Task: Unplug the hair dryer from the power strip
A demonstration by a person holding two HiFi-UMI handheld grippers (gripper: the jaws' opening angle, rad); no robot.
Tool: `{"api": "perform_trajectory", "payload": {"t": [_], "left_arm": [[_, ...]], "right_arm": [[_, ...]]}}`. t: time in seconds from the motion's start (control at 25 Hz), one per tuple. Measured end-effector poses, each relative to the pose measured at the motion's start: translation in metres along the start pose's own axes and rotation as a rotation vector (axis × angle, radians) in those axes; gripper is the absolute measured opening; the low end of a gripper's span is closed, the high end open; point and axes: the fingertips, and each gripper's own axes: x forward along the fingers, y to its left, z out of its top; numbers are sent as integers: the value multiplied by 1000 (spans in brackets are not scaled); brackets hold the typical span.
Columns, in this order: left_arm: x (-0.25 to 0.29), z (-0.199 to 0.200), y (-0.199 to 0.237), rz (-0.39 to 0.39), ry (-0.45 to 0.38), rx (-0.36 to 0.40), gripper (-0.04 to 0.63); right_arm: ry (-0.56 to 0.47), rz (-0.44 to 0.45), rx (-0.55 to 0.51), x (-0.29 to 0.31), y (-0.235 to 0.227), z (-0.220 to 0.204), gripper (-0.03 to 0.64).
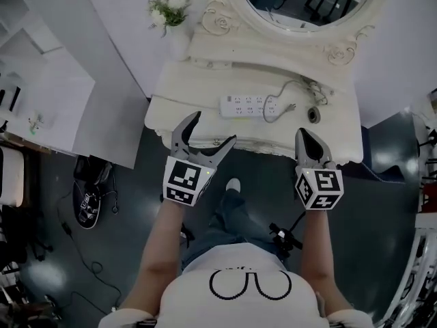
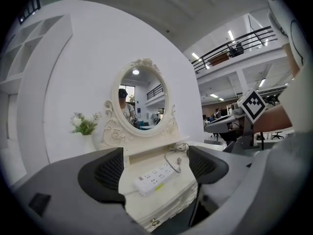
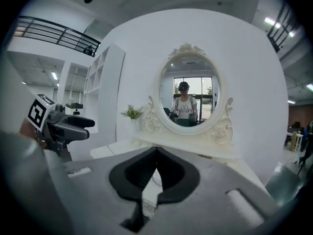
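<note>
White vanity top (image 1: 191,101) bears the power strip (image 1: 249,106), cord (image 1: 287,87) looping at its right end. Near edge: left gripper (image 1: 214,127) open, right gripper (image 1: 302,137) closed, empty. Likely hazard: tugging the cord drags the unheld strip.

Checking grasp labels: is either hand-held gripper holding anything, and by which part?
Nothing held. Left hand-held gripper open, empty; right hand-held gripper shut on nothing.

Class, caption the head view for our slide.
Left gripper open, right gripper shut, both near the vanity table bearing a white power strip.
</note>
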Motion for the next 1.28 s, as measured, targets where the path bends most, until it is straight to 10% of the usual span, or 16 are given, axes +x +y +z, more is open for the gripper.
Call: {"api": "perform_trajectory", "payload": {"t": [0.24,0.28,0.36,0.4,1.28], "left_arm": [[-39,32,-22,69,-91,37,407],[-45,36,-25,95,-109,24,352],[-58,45,-31,150,-147,-11,13],[-64,49,-37,161,-160,-21,-3],[-96,128,-155,287,-317,70,-3]], "right_arm": [[-83,-7,-20,-49,18,22,-3],[-95,-8,-20,-56,18,24,-3],[-112,-10,-20,-73,16,26,-3],[-121,-10,-21,-81,15,27,-3],[-300,96,-34,-193,-35,64,-5]]}}
